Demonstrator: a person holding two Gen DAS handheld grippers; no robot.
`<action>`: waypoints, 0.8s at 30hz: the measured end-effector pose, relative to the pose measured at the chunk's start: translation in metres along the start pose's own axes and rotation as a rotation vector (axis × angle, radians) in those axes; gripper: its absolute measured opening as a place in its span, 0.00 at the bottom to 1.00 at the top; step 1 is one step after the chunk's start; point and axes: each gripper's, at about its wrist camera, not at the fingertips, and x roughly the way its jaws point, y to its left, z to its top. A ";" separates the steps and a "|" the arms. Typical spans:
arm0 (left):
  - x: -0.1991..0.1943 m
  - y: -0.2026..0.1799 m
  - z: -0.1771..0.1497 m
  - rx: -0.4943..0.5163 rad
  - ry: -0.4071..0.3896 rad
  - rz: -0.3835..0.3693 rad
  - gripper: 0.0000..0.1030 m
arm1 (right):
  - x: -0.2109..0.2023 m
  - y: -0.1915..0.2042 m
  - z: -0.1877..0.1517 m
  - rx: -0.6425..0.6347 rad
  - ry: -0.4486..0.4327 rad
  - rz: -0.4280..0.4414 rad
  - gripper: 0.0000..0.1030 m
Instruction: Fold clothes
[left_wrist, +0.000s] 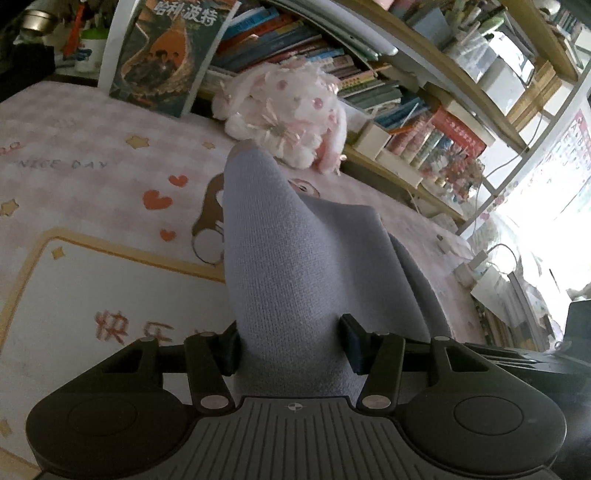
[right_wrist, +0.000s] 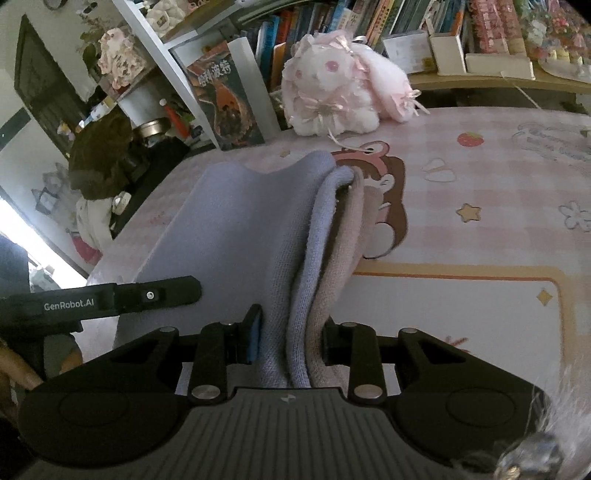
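Left hand-held gripper (left_wrist: 291, 345) clenched on lavender knitted garment (left_wrist: 280, 258); right hand-held gripper (right_wrist: 291, 341) clenched on its layered edge, lifted off pink checked surface (right_wrist: 480, 177), nearer than white plush rabbit (right_wrist: 340, 85). Keep both edges level (tension even), lay fold squarely.

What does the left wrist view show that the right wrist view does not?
Only the left wrist view shows the orange hearts printed on the pink checked mat. Only the right wrist view shows the red strawberry print and the left gripper entering from the side. Both show the lavender knit garment clamped in their own gripper, the right gripper too, and the pink-and-white plush rabbit.
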 end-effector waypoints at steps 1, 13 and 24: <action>0.001 -0.004 -0.002 0.001 0.001 0.002 0.51 | -0.003 -0.003 -0.002 -0.006 0.000 -0.001 0.27; 0.002 -0.026 -0.015 0.025 0.009 -0.009 0.51 | -0.024 -0.015 -0.015 -0.032 -0.005 -0.026 0.27; -0.017 0.021 0.001 0.072 0.024 -0.086 0.51 | -0.009 0.036 -0.019 0.001 -0.040 -0.091 0.27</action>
